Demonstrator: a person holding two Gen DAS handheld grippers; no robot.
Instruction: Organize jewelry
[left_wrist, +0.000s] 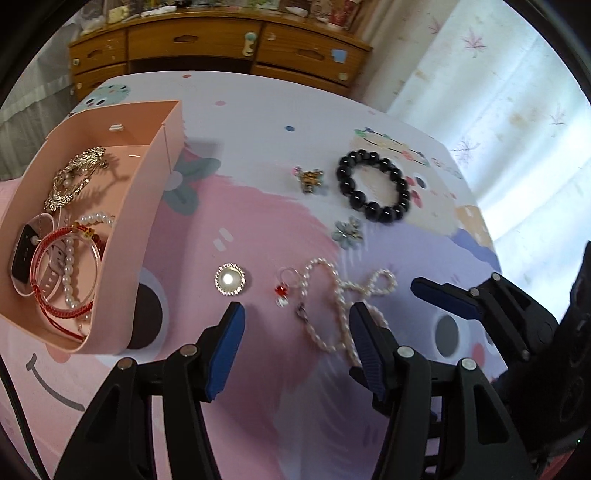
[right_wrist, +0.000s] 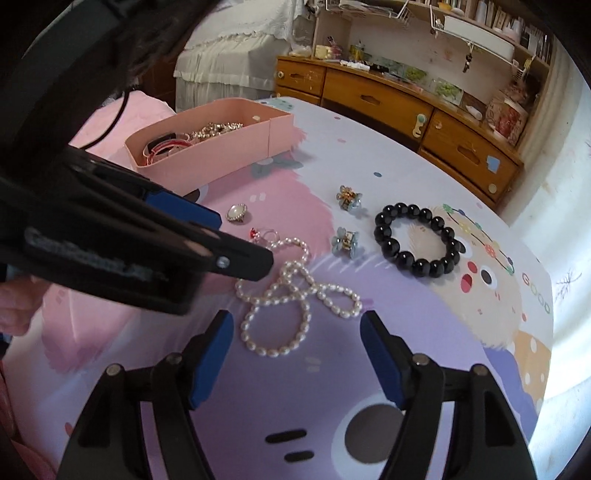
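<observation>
A pink box (left_wrist: 122, 236) (right_wrist: 229, 155) at the left holds a gold brooch (left_wrist: 74, 177), a red bangle (left_wrist: 62, 273), pearls and a watch. On the table lie a pearl necklace (left_wrist: 332, 291) (right_wrist: 291, 295), a black bead bracelet (left_wrist: 373, 186) (right_wrist: 417, 240), a round pearl brooch (left_wrist: 229, 279) (right_wrist: 236, 212), a small red-stone ring (left_wrist: 284, 284) (right_wrist: 264, 234) and two flower clips (left_wrist: 347, 229) (left_wrist: 309, 178) (right_wrist: 345, 238) (right_wrist: 348, 196). My left gripper (left_wrist: 295, 317) is open above the necklace and ring. My right gripper (right_wrist: 295, 328) is open over the necklace.
A wooden dresser (left_wrist: 221, 40) (right_wrist: 406, 107) stands behind the table. A curtained window (left_wrist: 498, 92) is at the right. A bed (right_wrist: 236, 48) is at the back left. The table edge (left_wrist: 480, 206) runs close past the bracelet.
</observation>
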